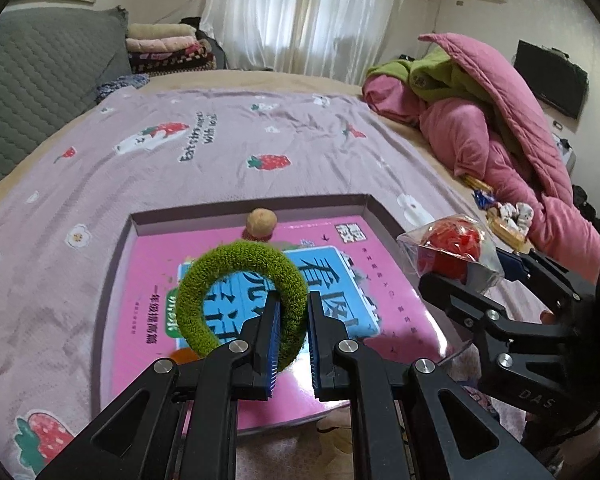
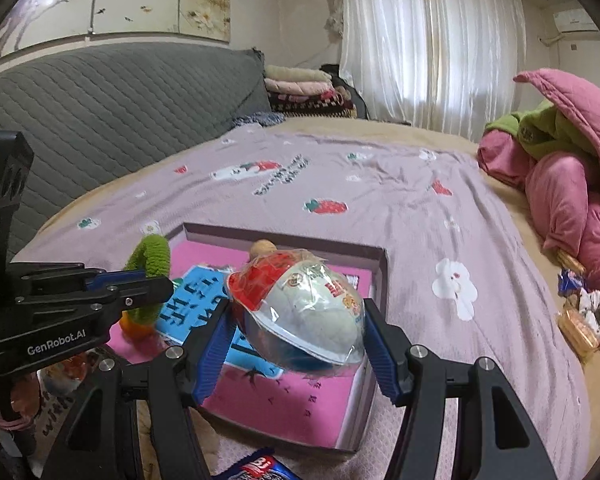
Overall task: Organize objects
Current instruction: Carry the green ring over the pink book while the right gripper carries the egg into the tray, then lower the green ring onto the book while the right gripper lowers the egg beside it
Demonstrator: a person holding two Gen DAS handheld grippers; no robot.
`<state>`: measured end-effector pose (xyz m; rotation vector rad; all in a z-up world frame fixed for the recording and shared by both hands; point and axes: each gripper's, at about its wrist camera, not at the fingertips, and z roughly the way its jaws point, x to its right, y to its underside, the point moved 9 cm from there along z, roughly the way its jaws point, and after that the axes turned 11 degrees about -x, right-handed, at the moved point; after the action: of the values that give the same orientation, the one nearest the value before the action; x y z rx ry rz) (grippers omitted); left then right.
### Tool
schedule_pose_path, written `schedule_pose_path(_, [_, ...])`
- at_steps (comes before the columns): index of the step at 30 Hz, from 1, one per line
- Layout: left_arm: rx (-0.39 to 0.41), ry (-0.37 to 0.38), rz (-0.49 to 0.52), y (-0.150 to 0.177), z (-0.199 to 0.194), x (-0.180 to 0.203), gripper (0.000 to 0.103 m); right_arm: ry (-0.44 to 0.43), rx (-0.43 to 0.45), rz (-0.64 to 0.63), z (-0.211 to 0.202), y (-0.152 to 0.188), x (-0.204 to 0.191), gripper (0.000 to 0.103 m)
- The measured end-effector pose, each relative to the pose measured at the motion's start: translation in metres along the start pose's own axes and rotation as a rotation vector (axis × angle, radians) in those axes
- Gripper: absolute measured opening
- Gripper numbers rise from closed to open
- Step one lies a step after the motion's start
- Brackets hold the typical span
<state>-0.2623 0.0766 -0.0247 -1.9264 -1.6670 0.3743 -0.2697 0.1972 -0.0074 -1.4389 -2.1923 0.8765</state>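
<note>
My left gripper [image 1: 293, 320] is shut on a fuzzy green hair tie [image 1: 236, 292] and holds it above a shallow box [image 1: 370, 204] that has a pink book [image 1: 380, 300] in it. My right gripper [image 2: 298, 320] is shut on a red and white wrapped egg toy [image 2: 300, 308] above the same box [image 2: 382, 280]. The egg toy [image 1: 450, 248] and right gripper show at the right of the left wrist view. The green hair tie [image 2: 150, 264] and left gripper show at the left of the right wrist view. A small tan ball toy [image 1: 261, 222] rests at the box's far edge.
The box lies on a lilac strawberry blanket [image 1: 220, 152] on a bed. Pink and green quilts [image 1: 500, 120] are piled at the right, with snack packets and a white scrunchie [image 2: 596, 312] beside them. A blue snack packet [image 2: 256, 468] lies near the box's front. A grey headboard [image 2: 100, 120] stands at left.
</note>
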Motion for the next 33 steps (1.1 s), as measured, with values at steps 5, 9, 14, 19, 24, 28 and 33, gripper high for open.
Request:
schedule_pose_path(5, [-0.025, -0.001, 0.005, 0.004, 0.010, 0.001, 0.012, 0.014, -0.050, -0.013, 0.012, 0.009, 0.001, 0.062])
schedule_pose_path(9, [-0.042, 0.001, 0.006, 0.006, 0.017, 0.000, 0.012, 0.010, -0.074, -0.023, 0.017, 0.014, -0.001, 0.062])
schedule_pose_path(14, [-0.056, 0.008, 0.006, 0.008, 0.023, 0.001, 0.012, 0.016, -0.105, -0.031, 0.023, 0.021, -0.001, 0.062])
schedule_pose_path(19, [-0.074, 0.025, 0.008, 0.010, 0.030, 0.004, 0.012, 0.020, -0.129, -0.034, 0.028, 0.027, -0.001, 0.062])
schedule_pose_path(24, [-0.086, 0.031, 0.018, 0.011, 0.034, 0.009, 0.012, 0.020, -0.142, -0.043, 0.032, 0.029, -0.003, 0.062])
schedule_pose_path(28, [-0.101, 0.039, 0.023, 0.013, 0.038, 0.012, 0.012, 0.025, -0.153, -0.048, 0.035, 0.031, -0.002, 0.062])
schedule_pose_path(33, [-0.115, 0.045, 0.034, 0.014, 0.042, 0.015, 0.012, 0.030, -0.164, -0.045, 0.037, 0.033, -0.001, 0.062])
